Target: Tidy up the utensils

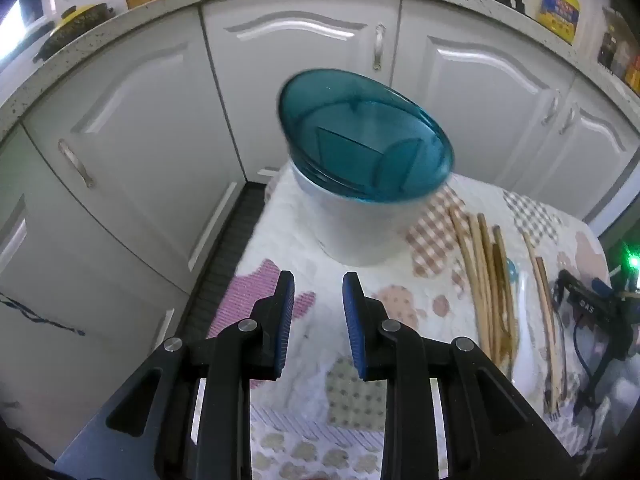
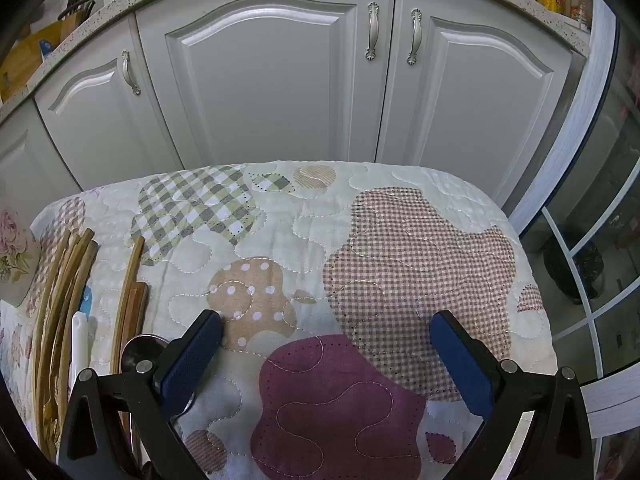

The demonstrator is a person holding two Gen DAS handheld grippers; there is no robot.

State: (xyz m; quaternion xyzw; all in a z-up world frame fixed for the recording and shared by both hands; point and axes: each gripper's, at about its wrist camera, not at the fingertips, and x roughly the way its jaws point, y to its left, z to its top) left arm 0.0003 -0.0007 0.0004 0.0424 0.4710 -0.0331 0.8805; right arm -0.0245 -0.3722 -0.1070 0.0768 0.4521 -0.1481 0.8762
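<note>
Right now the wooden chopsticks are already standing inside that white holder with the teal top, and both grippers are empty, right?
Not quite. The wooden chopsticks lie flat on the quilted cloth beside the white holder, not inside it; the left wrist view shows this. Both the left gripper and the right gripper are indeed empty.

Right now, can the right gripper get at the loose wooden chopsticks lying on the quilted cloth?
Probably yes. The right gripper is open and empty, and the chopsticks lie flat on the cloth just to its left with nothing on top of them. A metal spoon by its left finger may crowd the approach.
</note>
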